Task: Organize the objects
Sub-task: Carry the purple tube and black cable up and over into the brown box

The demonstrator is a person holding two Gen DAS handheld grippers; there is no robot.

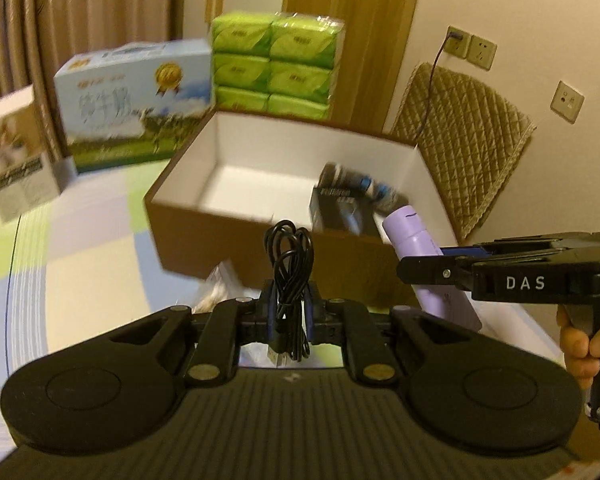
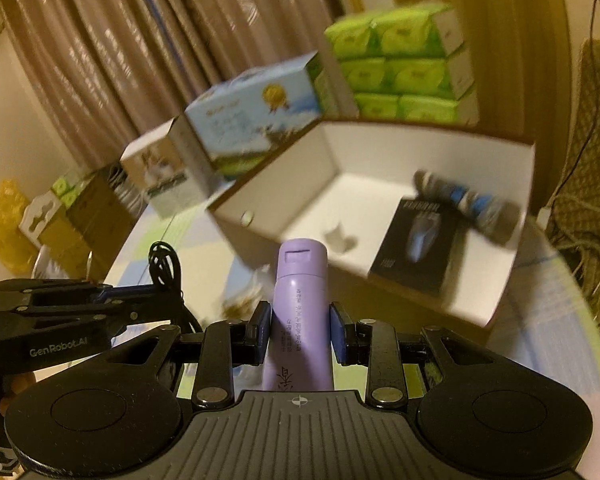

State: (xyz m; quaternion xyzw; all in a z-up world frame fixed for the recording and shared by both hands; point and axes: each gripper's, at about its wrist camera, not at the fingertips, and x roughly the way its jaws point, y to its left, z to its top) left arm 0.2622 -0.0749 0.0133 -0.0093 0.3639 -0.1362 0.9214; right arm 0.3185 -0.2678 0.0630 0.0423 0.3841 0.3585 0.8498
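Beyond both hand-held grippers, the open cardboard box (image 2: 516, 216) keeps its left half bare and white. The left hand-held gripper (image 1: 290, 316) clamps a coiled black cable (image 1: 290, 264) just short of the box's near wall; the right hand-held gripper (image 2: 300, 330) grips a purple tube (image 2: 300, 316) near the box's near rim. A black shaver box (image 2: 420, 248) lies inside at the right, with a blurred blue-and-grey item (image 2: 472, 204) behind it. Something pale on the checked counter (image 1: 80, 260) under the grippers is too smeared to identify.
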